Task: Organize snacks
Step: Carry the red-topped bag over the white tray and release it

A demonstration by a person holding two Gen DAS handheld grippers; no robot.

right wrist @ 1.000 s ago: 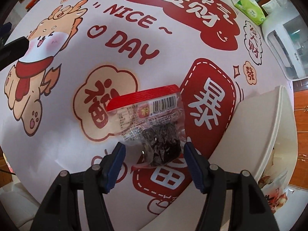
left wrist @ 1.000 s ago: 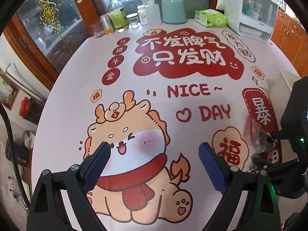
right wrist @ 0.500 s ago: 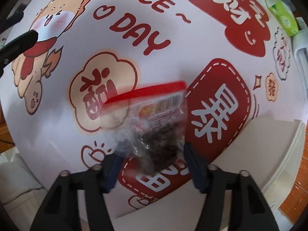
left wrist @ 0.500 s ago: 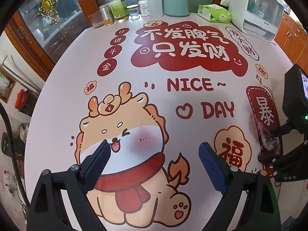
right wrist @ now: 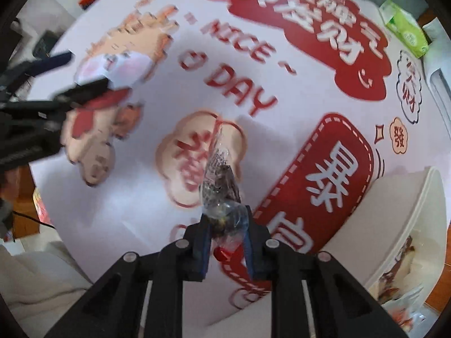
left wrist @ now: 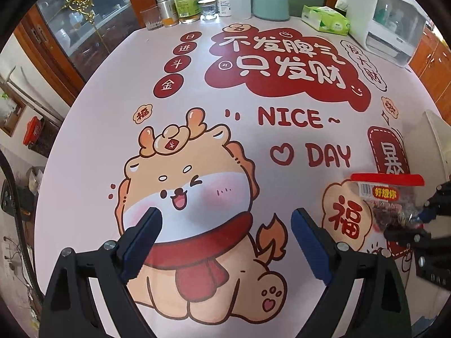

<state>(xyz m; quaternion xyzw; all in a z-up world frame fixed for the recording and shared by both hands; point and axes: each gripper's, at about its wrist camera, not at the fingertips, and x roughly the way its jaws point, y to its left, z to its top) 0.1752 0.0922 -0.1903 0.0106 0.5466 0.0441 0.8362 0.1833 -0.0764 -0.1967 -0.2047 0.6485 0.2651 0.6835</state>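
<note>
My right gripper [right wrist: 225, 225] is shut on a clear snack bag [right wrist: 220, 180] of dark dried fruit with a red top strip. It holds the bag edge-on, lifted above the printed tablecloth. The bag also shows in the left wrist view [left wrist: 387, 197], hanging upright from the right gripper [left wrist: 422, 217] at the right edge. My left gripper [left wrist: 225, 239] is open and empty, hovering over the cartoon dragon print. A white bin [right wrist: 394, 219] with other snack packets inside stands to the right of the held bag.
Bottles, jars and a teal canister [left wrist: 270, 0] line the table's far edge. A green tissue pack [left wrist: 324, 19] and a white appliance [left wrist: 389, 28] stand at the far right. A glass cabinet [left wrist: 79, 28] is beyond the table on the left.
My right gripper closed on the snack bag, lifted it off the cloth and turned it edge-on. The left gripper stayed open and drew back slightly.
</note>
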